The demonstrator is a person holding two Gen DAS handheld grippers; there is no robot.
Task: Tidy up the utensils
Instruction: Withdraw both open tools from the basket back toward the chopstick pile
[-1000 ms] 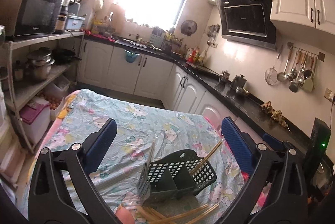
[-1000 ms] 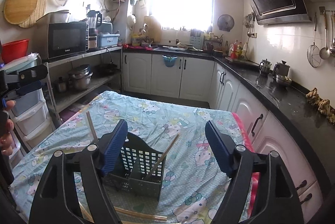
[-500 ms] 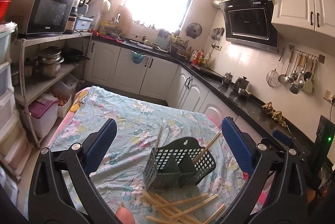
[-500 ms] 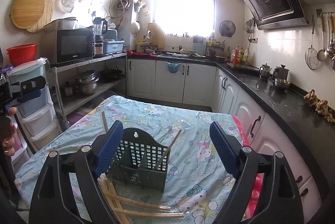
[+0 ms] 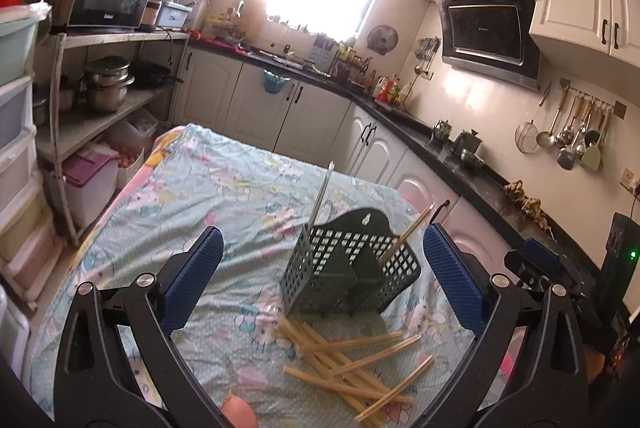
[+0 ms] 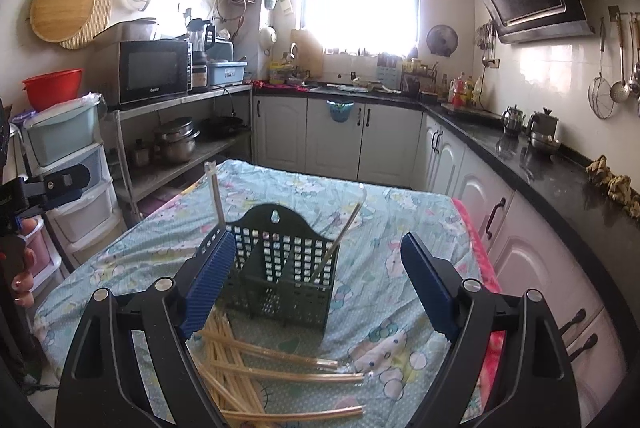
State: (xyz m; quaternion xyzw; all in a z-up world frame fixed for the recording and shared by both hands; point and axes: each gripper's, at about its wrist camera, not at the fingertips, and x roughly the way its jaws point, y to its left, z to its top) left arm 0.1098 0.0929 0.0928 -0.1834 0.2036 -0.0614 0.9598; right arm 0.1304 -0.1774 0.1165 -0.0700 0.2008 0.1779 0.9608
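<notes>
Both grippers, left and right, hold their jaws wide apart on nothing. The chopsticks lie crisscrossed at lower centre on the tabletop, just before the green holder, which already carries two. The likely risk: the sticks overlap, so a pinch could lift several or roll them away on the wrinkled cloth. The light holder could tip if nudged. A fingertip shows at the bottom edge.
</notes>
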